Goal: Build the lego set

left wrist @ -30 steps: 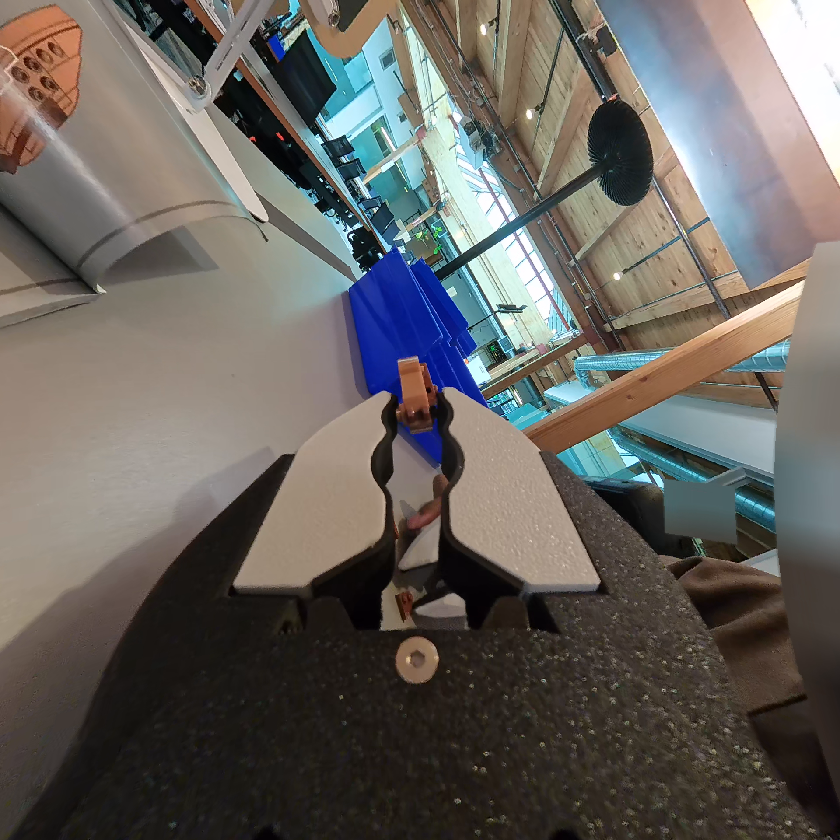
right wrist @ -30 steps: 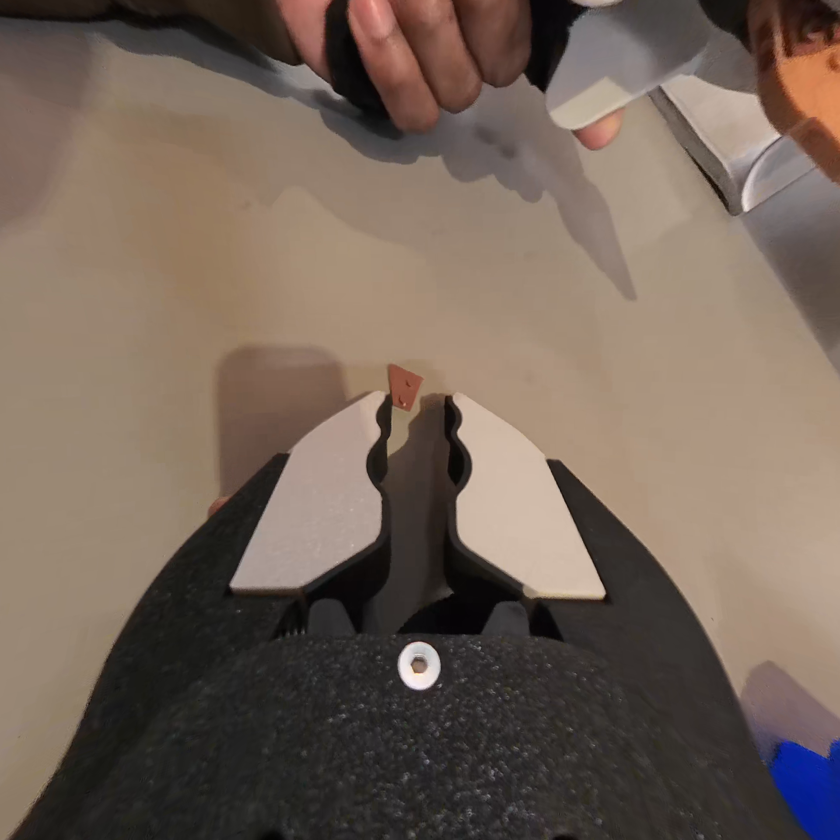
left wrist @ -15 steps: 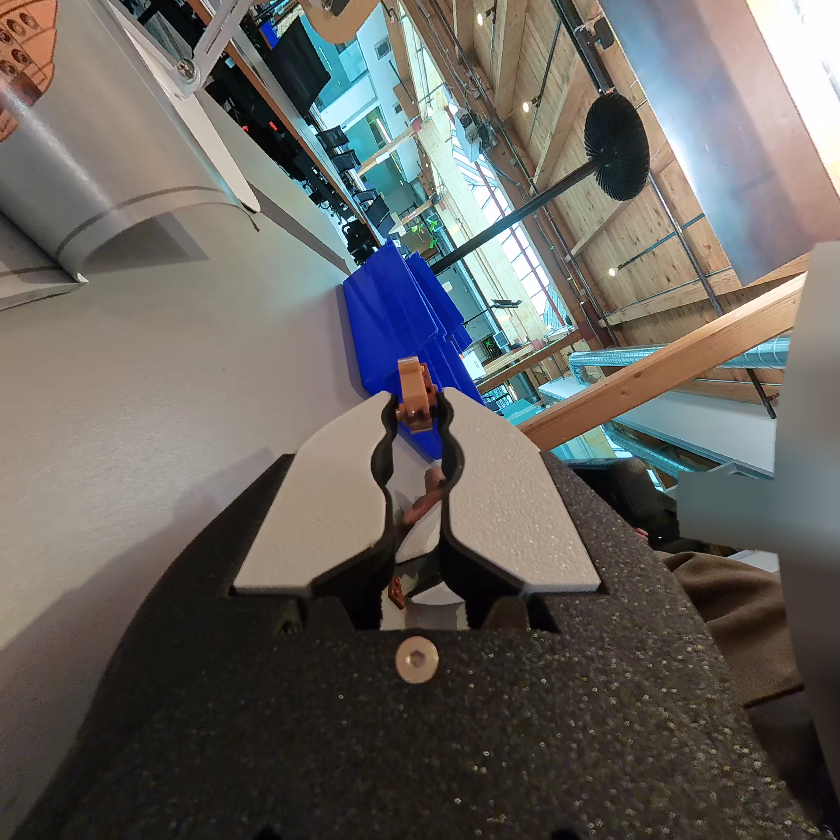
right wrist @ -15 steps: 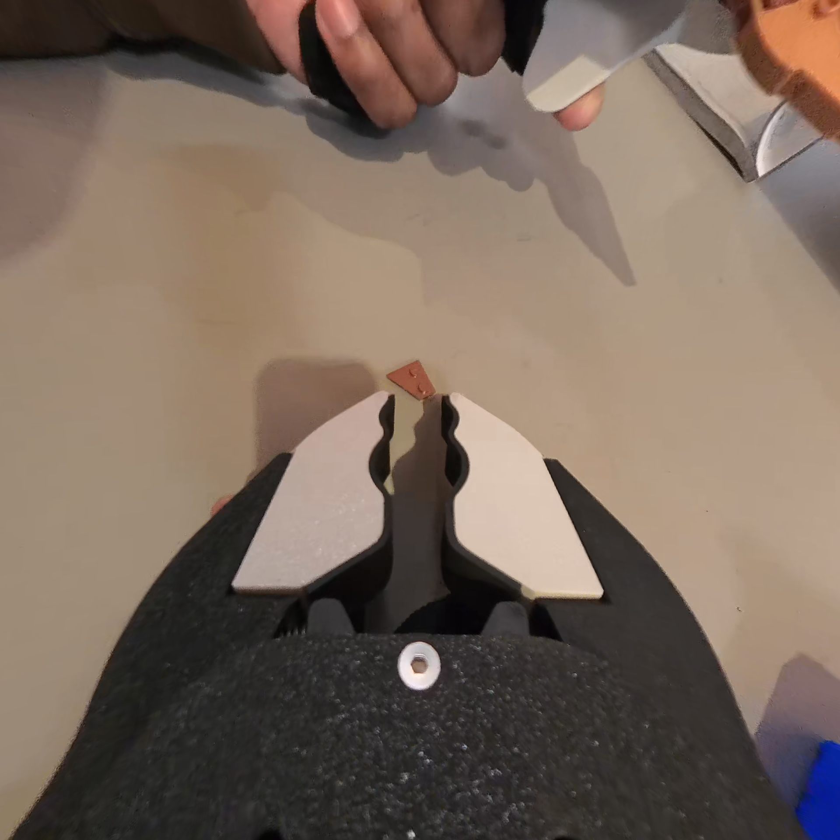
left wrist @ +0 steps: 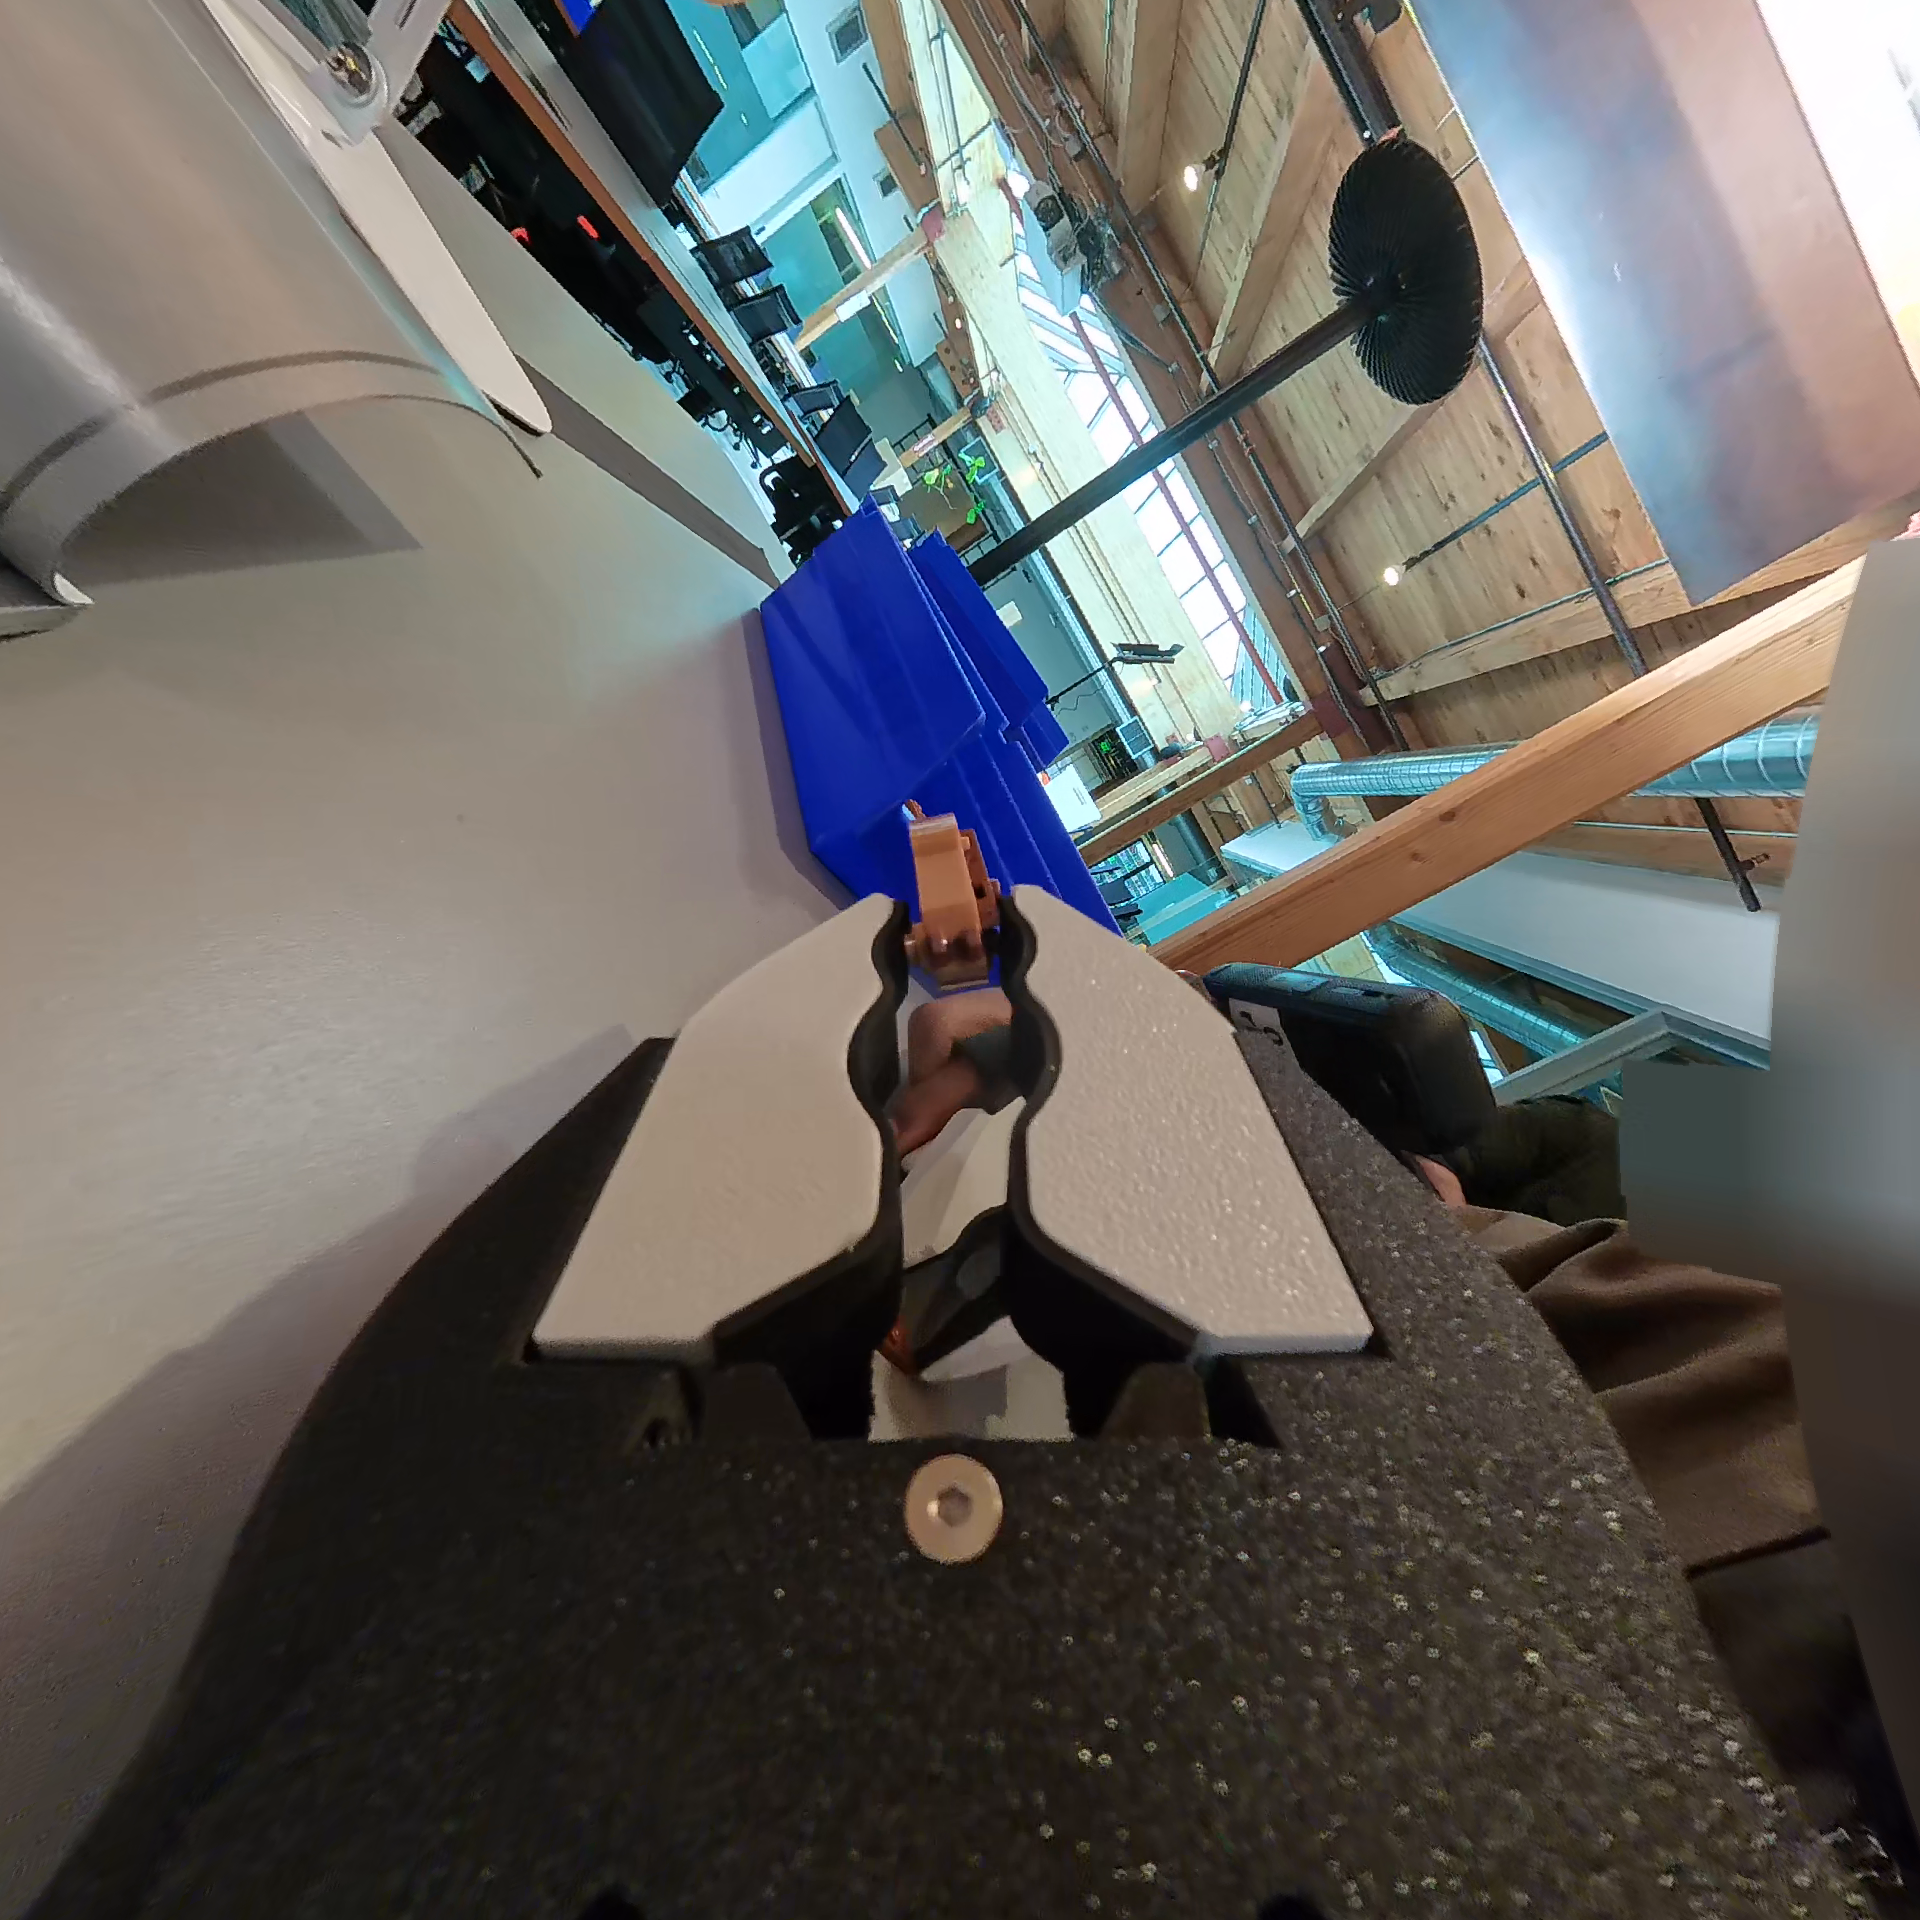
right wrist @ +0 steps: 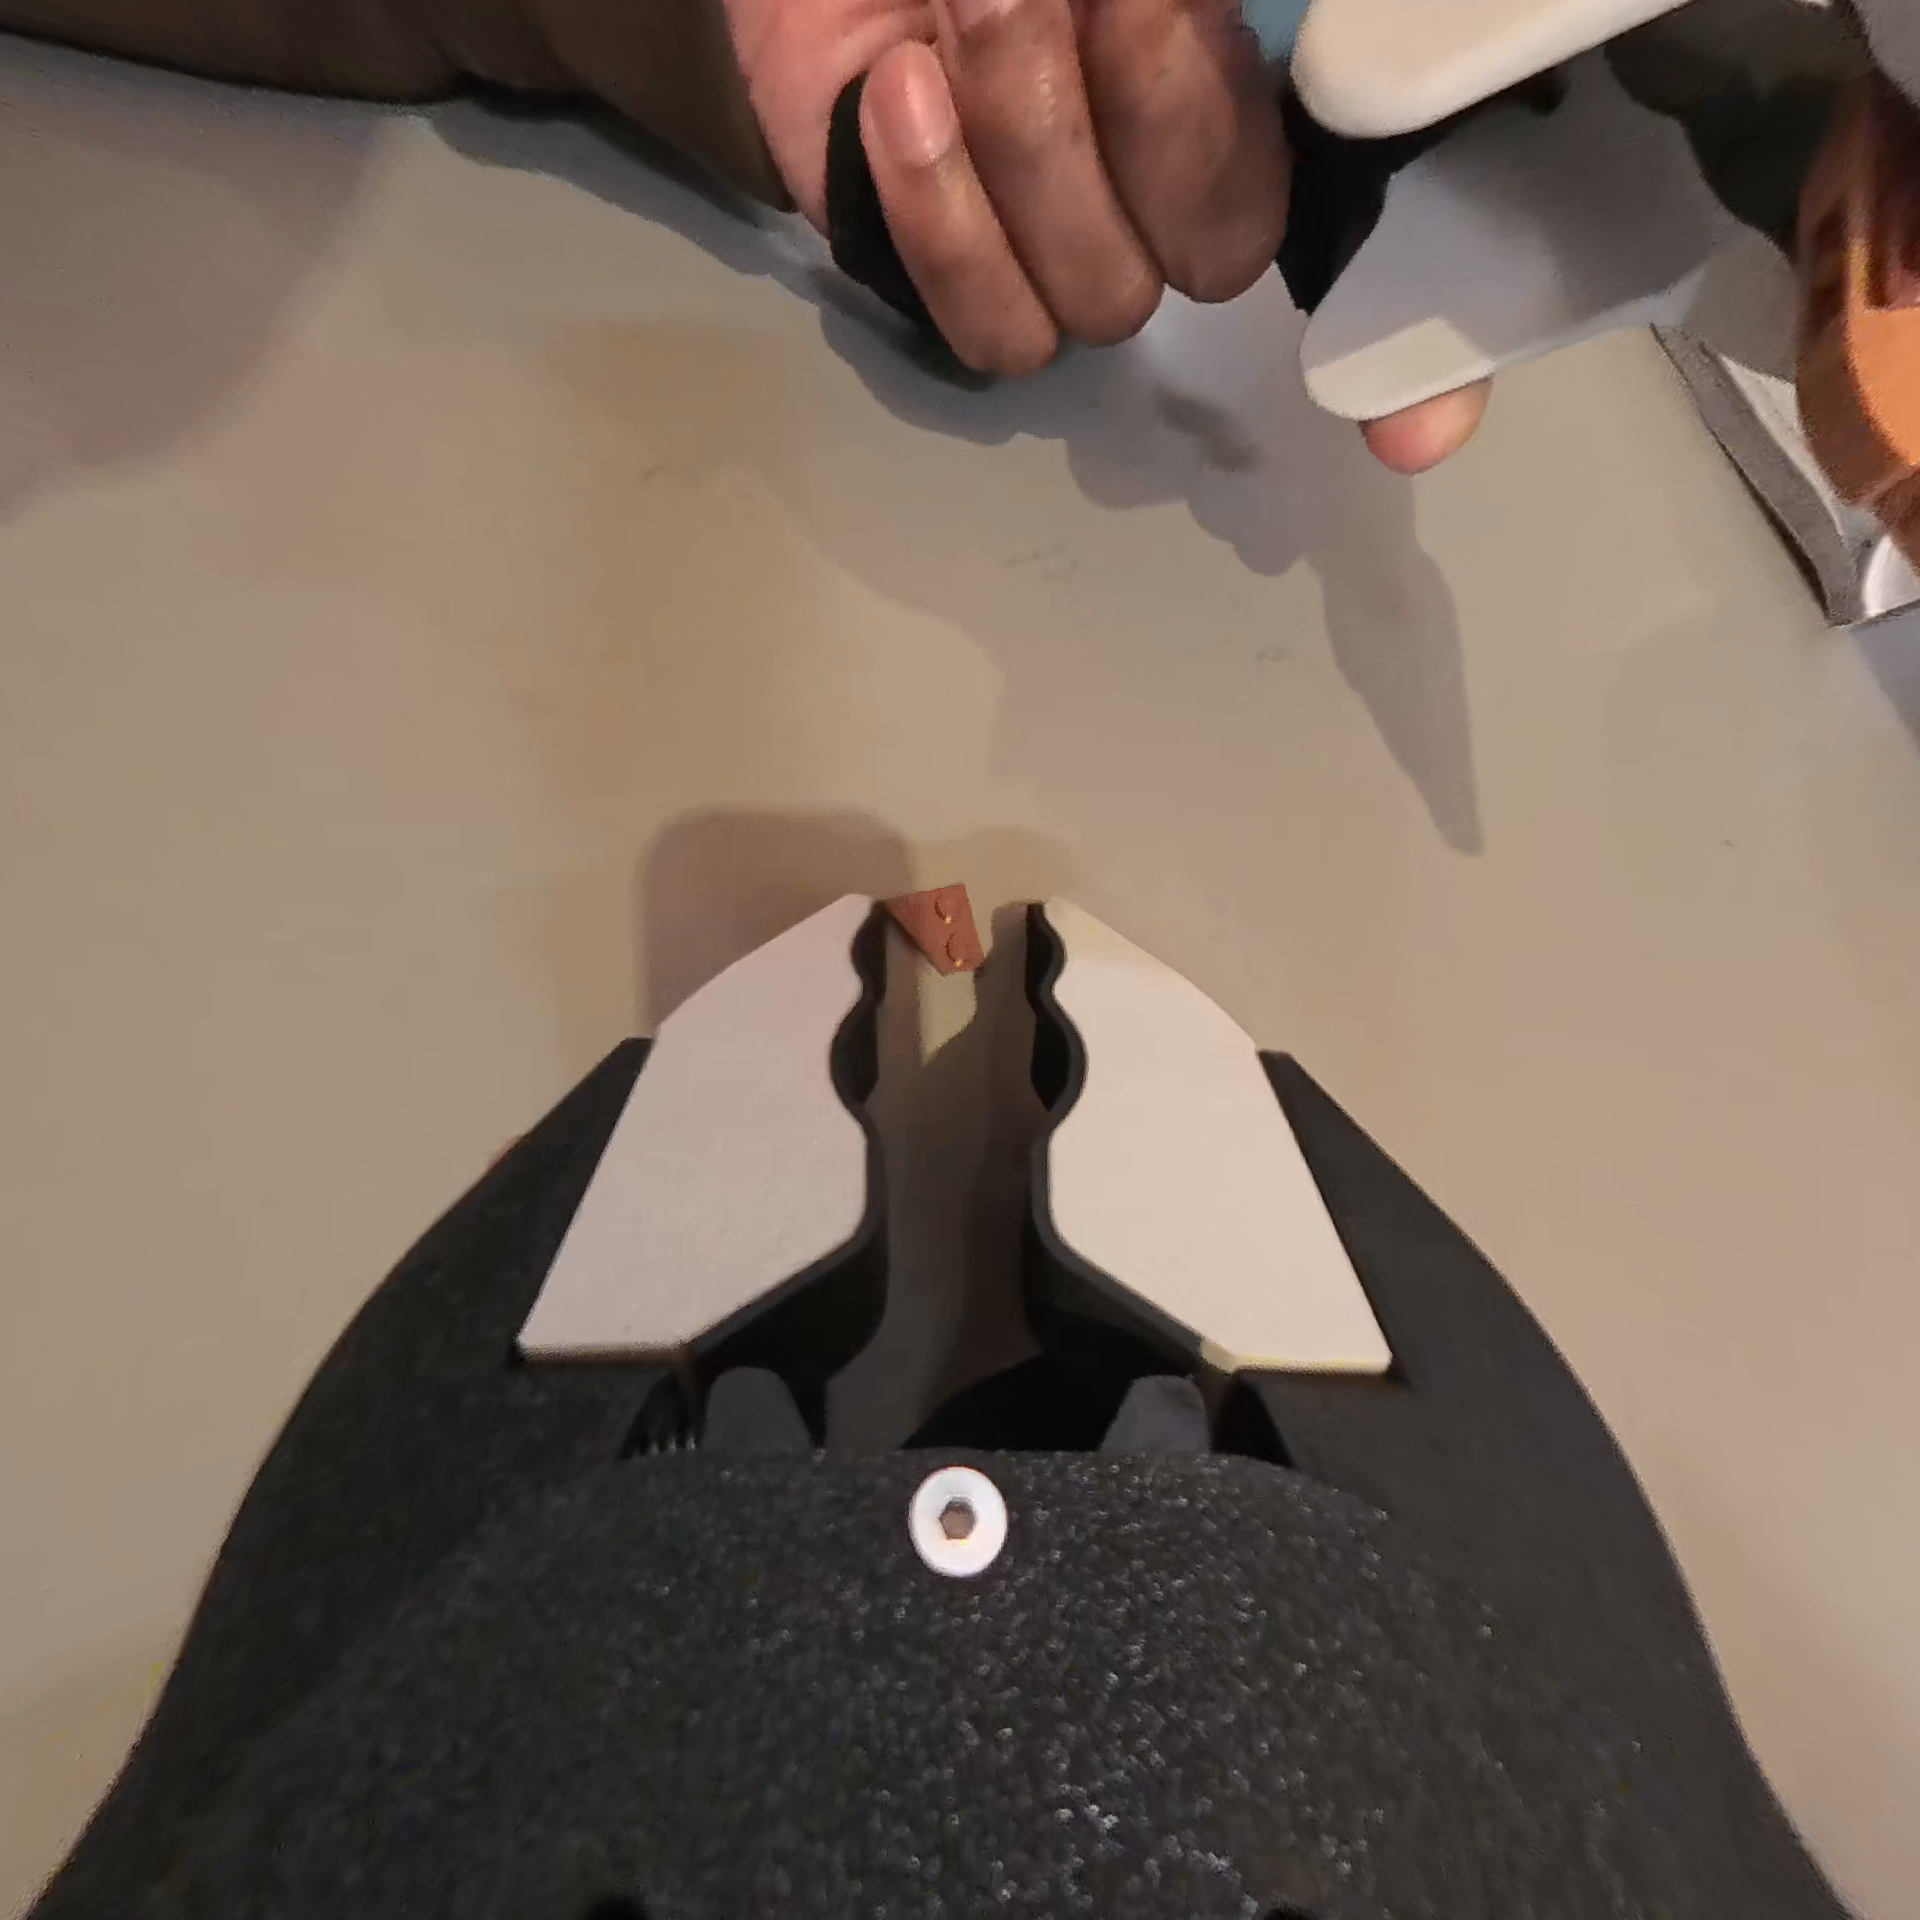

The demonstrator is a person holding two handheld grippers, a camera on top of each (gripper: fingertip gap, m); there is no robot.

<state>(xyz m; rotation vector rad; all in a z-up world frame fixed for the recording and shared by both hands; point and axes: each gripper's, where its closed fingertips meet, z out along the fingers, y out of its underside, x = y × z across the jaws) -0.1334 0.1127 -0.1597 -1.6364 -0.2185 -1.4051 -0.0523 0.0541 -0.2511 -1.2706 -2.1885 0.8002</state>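
My left gripper [left wrist: 954,920] is shut on a small tan and brown lego assembly [left wrist: 940,868] and holds it above the table, turned on its side. In the right wrist view a small brown wedge plate [right wrist: 943,928] with two studs lies flat on the beige table [right wrist: 416,675]. My right gripper [right wrist: 951,914] is open and low over the table, with the plate between its fingertips, nearer the left one. At the top of that view a hand [right wrist: 1039,187] holds the left gripper, whose grey finger [right wrist: 1455,312] shows beside a blurred orange-brown shape [right wrist: 1860,312].
Blue plastic bins [left wrist: 883,707] stand on the table beyond the left gripper. An open instruction booklet [left wrist: 156,343] lies at the upper left; its corner shows in the right wrist view [right wrist: 1787,499]. A brown sleeve [left wrist: 1621,1351] is at the right. My hands' fingertips stand some 15 cm from each other.
The right gripper has moved forward, so the wedge plate, first ahead of the tips, now lies between them; the plate has turned. The left gripper still holds its assembly and has shifted slightly.
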